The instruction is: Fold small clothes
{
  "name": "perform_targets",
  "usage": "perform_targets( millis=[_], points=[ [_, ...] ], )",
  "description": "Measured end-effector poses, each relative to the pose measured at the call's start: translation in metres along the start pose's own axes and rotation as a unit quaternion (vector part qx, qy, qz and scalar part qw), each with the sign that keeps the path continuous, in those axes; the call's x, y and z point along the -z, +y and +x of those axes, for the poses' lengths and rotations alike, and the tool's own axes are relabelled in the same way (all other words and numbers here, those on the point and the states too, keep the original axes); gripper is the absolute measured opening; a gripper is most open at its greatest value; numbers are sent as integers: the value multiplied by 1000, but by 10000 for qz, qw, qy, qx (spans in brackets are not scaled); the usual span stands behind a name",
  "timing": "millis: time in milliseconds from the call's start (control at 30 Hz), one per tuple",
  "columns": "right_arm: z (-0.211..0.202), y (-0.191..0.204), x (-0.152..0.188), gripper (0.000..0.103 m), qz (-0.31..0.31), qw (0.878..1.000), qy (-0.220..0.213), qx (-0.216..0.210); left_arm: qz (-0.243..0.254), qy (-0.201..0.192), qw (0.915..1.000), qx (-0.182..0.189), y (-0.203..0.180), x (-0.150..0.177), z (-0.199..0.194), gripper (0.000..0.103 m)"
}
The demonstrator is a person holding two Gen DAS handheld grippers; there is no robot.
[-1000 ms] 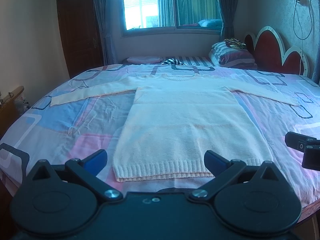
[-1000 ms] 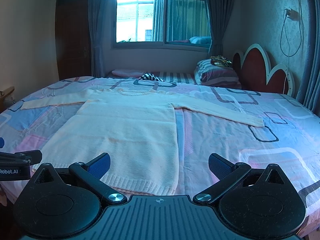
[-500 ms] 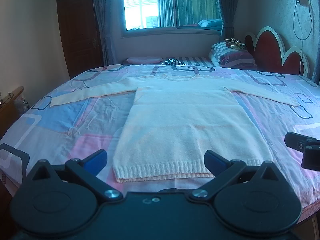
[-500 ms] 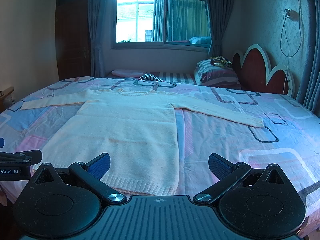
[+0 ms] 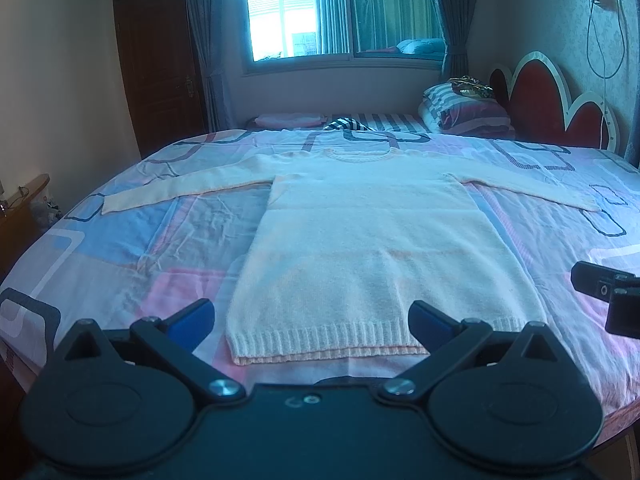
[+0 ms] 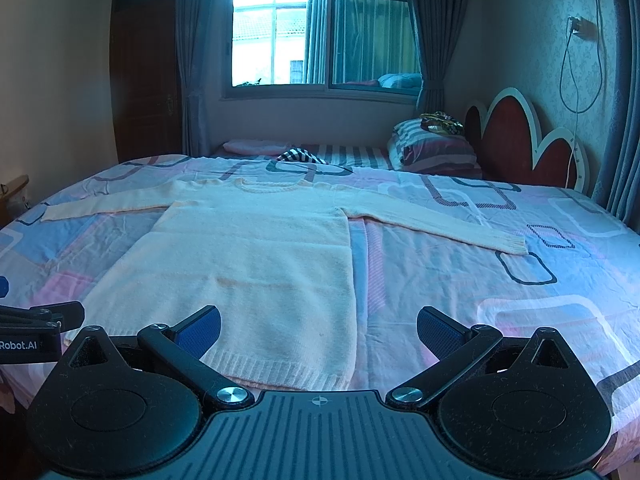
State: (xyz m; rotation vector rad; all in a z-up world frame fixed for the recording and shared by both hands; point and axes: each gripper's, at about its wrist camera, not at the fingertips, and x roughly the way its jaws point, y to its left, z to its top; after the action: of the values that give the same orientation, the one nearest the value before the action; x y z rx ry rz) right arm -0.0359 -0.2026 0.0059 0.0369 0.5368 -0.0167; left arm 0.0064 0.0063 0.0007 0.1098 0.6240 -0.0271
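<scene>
Item 1. Sweater (image 5: 372, 248): pale cream knit, long-sleeved, lay flat and face-up on the bed (image 5: 168, 240), unfolded. Ribbed hem (image 5: 328, 338) toward the cameras; round neckline (image 5: 360, 157) toward the far side. Both sleeves were spread outward; the left sleeve's cuff (image 5: 116, 204) lay on a blue patch of the cover, and the right sleeve's cuff (image 6: 514, 243) lay beside a dark rounded-square print.

Item 2. Left claw (image 5: 312, 316): released, blue-padded fingers (image 5: 192, 314) spread wide, holding nothing. It hovered above the near edge of the bed, with the hem seen between its fingers; contact with the cloth was not evident.

Item 3. Right claw (image 6: 318, 326): released, fingers (image 6: 438, 330) wide apart, empty. It hovered over the sweater's right hem corner, its left finger in front of the knit and its right finger in front of bare cover. Its side also showed at the right edge of the left wrist view.

Item 4. Bed cover: pink, blue and white patches with dark rounded-square outlines, lightly creased.

Item 5. Surroundings: a red scalloped headboard (image 6: 528, 148) at right; a stack of striped bedding (image 6: 432, 148) beside it; a window (image 6: 320, 40) with grey curtains on the far wall; a dark wooden door (image 5: 160, 72) at left; a cable (image 6: 576, 60) hanging from a wall socket.
</scene>
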Motion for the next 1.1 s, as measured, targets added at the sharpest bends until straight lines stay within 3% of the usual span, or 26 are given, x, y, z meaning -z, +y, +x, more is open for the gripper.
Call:
perform_targets(
  millis=[1100],
  points=[
    [3, 1, 0, 103, 11, 10000, 25, 64, -21, -27, 10000, 5, 0, 0, -1, 102]
  ],
)
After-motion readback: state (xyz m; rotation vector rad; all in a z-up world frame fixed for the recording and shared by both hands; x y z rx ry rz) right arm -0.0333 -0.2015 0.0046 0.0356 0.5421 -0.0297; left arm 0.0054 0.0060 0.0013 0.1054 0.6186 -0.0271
